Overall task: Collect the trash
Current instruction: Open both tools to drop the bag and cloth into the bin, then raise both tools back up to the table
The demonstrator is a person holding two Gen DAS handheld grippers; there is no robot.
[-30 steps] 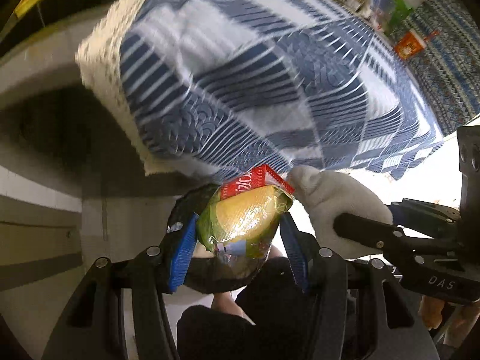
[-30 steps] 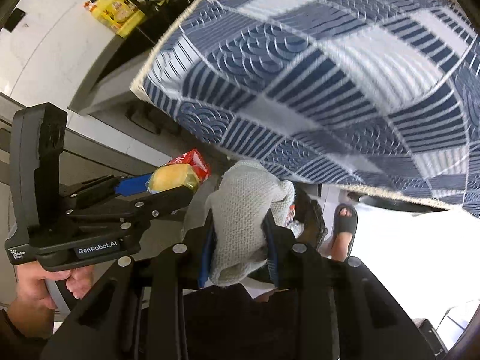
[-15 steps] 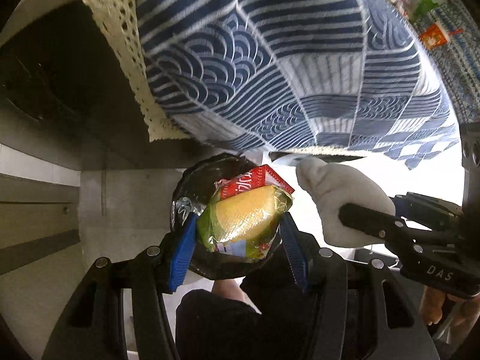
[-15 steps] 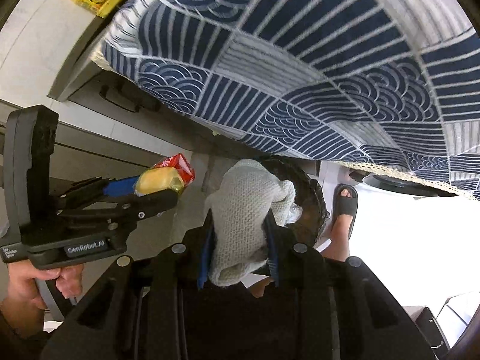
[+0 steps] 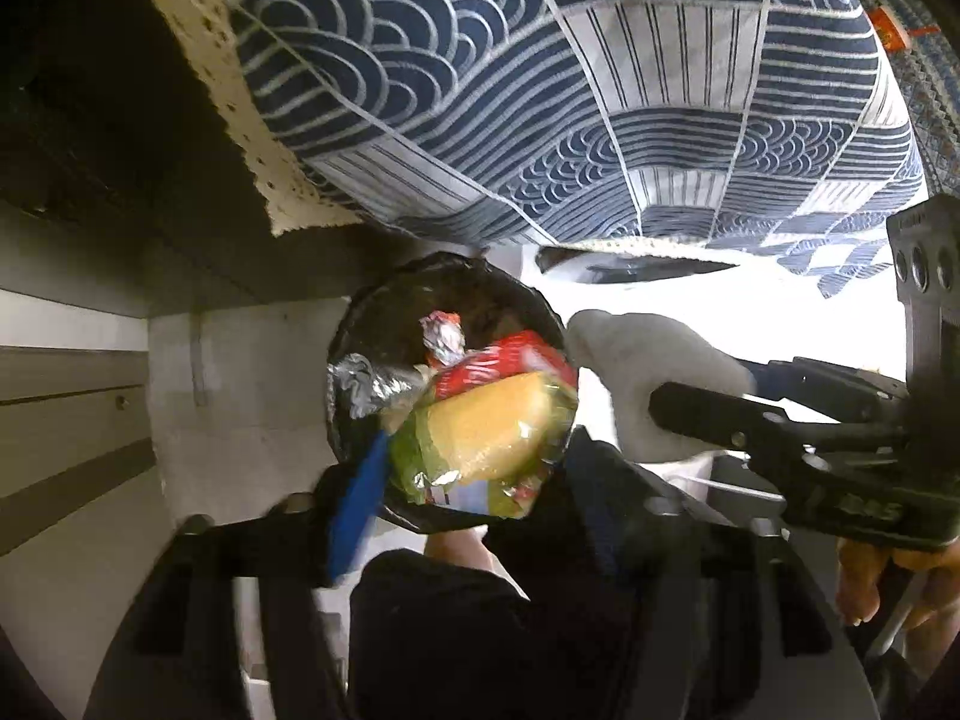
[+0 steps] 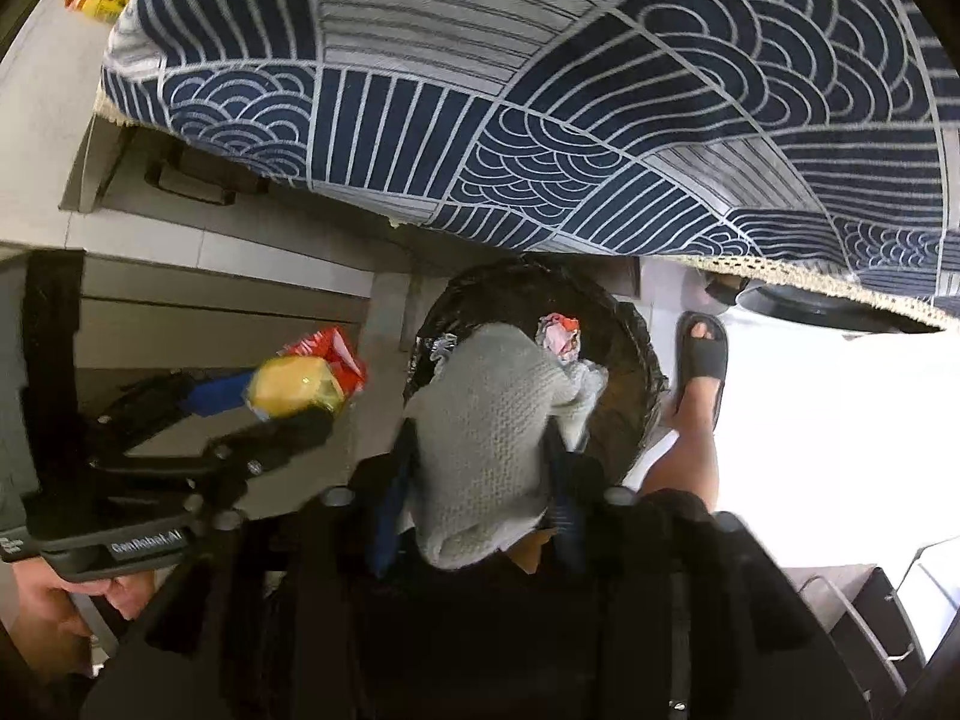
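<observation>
Snack wrapper (image 5: 486,426) clamped in left gripper (image 5: 474,474), grey cloth (image 6: 486,438) pinched in right gripper (image 6: 480,480), above black-lined bin (image 6: 624,324)

Both hand-held grippers, left (image 5: 474,468) and right (image 6: 480,462), point downward side by side, each clamped on something.

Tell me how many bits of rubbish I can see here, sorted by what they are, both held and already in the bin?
Snack packets, held by the left gripper: 1
Grey knitted cloths, held by the right gripper: 1
Crumpled foil wrappers in the bin: 2
Total: 4

More may lie hidden deeper in the bin.
</observation>
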